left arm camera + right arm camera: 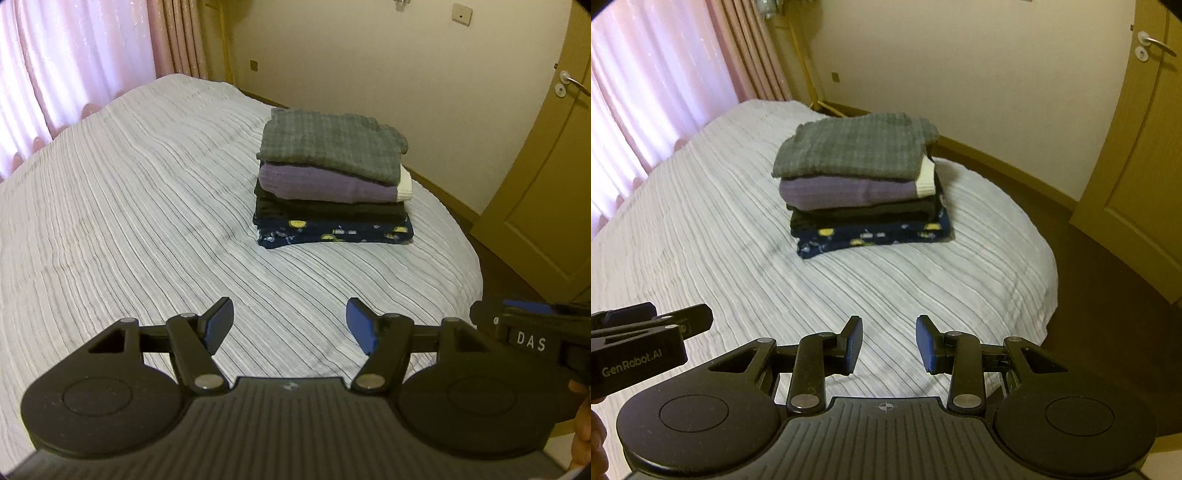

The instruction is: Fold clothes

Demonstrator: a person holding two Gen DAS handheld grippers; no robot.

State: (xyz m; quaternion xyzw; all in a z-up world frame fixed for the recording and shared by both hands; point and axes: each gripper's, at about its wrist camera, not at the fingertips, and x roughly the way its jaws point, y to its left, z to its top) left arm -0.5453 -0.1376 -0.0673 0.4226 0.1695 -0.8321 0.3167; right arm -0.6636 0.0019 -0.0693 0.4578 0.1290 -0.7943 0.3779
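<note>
A stack of folded clothes [332, 184] [864, 184] rests on the far right part of the bed: a grey checked garment [328, 144] [853, 147] on top, a purple one with a cream edge [325, 186] [849, 192] under it, then a black one, and a navy patterned one [332, 232] [875, 234] at the bottom. My left gripper [290, 326] hovers open over bare bedspread, well short of the stack. My right gripper [888, 343] also stands open with nothing between its fingers, near the bed's front. Each gripper shows at the other view's edge.
The bed [129, 221] [701, 221] has a white ribbed cover. Pink curtains [74, 66] [665, 74] hang at the left. A cream wall runs behind, and an olive door [546, 184] [1137, 147] stands at the right beyond dark floor [1089, 295].
</note>
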